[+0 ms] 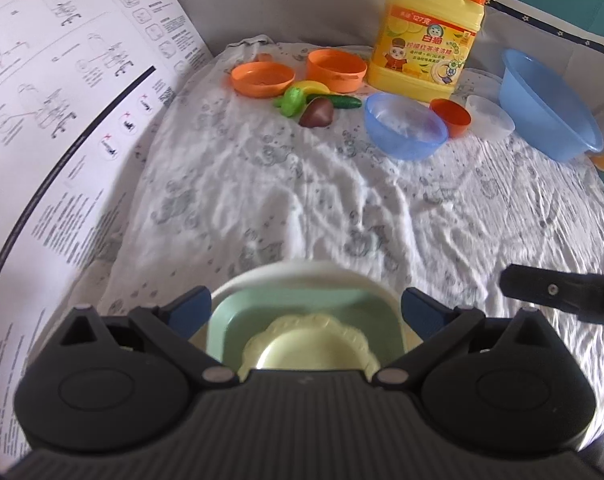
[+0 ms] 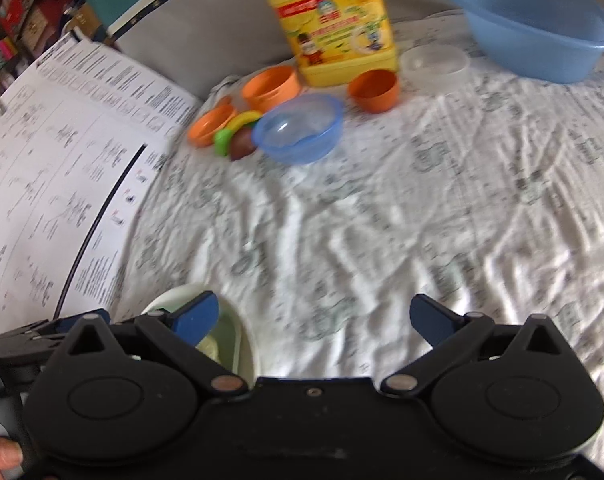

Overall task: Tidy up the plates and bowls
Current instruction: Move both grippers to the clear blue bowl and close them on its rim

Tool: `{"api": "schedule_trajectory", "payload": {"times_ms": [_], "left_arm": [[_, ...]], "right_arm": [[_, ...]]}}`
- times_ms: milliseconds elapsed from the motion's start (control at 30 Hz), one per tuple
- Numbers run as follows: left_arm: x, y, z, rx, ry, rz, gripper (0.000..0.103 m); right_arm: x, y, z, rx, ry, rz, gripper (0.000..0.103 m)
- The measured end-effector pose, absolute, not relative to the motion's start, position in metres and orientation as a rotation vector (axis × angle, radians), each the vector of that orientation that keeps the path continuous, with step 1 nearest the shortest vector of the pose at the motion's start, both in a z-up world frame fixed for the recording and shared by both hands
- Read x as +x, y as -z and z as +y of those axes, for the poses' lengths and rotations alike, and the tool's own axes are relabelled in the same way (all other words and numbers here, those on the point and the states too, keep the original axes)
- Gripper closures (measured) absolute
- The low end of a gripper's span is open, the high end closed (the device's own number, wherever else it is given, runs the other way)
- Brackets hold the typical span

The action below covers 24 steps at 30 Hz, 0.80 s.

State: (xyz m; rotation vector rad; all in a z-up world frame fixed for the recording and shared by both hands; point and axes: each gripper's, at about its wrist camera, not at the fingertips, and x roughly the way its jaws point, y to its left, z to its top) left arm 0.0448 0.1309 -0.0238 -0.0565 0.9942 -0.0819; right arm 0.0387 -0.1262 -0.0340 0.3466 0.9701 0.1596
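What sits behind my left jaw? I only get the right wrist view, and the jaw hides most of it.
Observer: Three nested dishes: a white plate, a green square dish in it, a pale yellow scalloped plate on top.
Operator: Is the left gripper gripping them?
Observer: Its jaws stand open, one at each side of the stack.
Operator: Anything behind the small blue bowl?
Observer: A green toy cucumber lies there.

"127克" on yellow detergent jug label; manual sheet txt illegible.
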Motion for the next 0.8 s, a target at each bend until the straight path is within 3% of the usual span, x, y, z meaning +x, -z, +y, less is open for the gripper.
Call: {"api": "schedule_trajectory", "payload": {"times_ms": [800], "left_arm": [[0.212,0.029,0.064,0.025,0.079,0.94,0.0]], "right_arm": [[0.204,0.034,-0.16,0.434,-0.077,0.942,0.0]]}}
